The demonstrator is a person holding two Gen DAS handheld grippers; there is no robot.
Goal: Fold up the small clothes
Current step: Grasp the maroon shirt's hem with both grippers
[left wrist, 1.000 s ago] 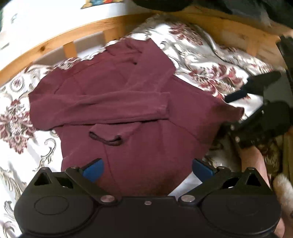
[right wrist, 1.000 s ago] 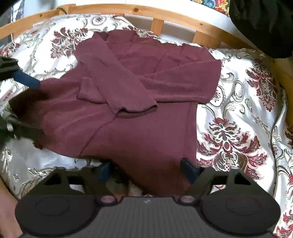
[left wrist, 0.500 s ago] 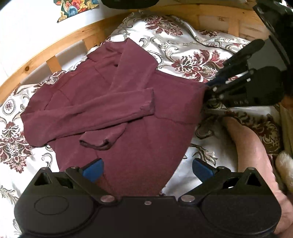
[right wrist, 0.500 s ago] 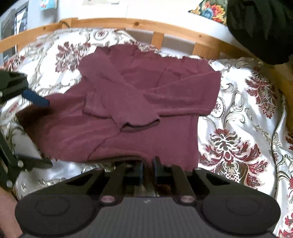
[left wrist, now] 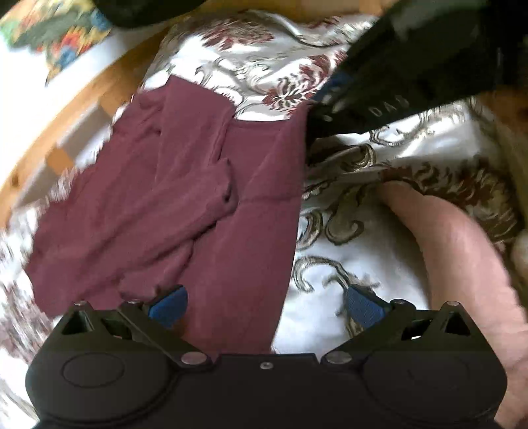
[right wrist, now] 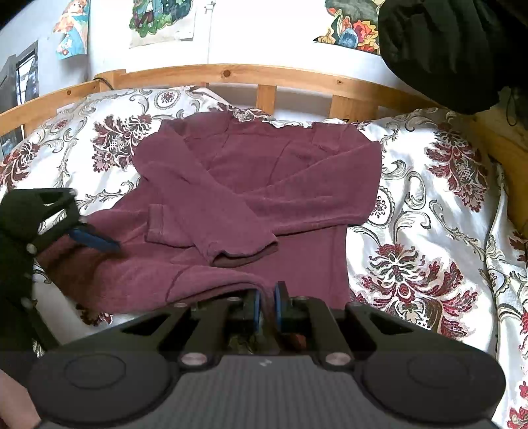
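Note:
A maroon sweater [right wrist: 264, 184] lies flat on the bed, both sleeves folded across its chest. My right gripper [right wrist: 267, 302] is shut on the near hem, with a ridge of fabric pinched between its blue pads. In the left wrist view the sweater [left wrist: 204, 204] runs up the middle, and the right gripper [left wrist: 313, 112] bites its hem corner at upper right. My left gripper [left wrist: 265, 305] is open, one pad over the fabric and the other over the bedspread. From the right wrist it shows as the left gripper [right wrist: 85, 244], reaching over the hem's left corner.
A white bedspread [right wrist: 429, 231] with red flowers covers the bed inside a wooden frame [right wrist: 264, 74]. A black garment [right wrist: 445, 49] hangs at upper right. Posters [right wrist: 161, 19] are on the wall. A person's bare limb [left wrist: 455, 250] lies to the right of the left gripper.
The right gripper closed on the near hem and lifted it slightly. The left gripper rolled and moved along the hem, so the sweater now sits left of centre between its fingers.

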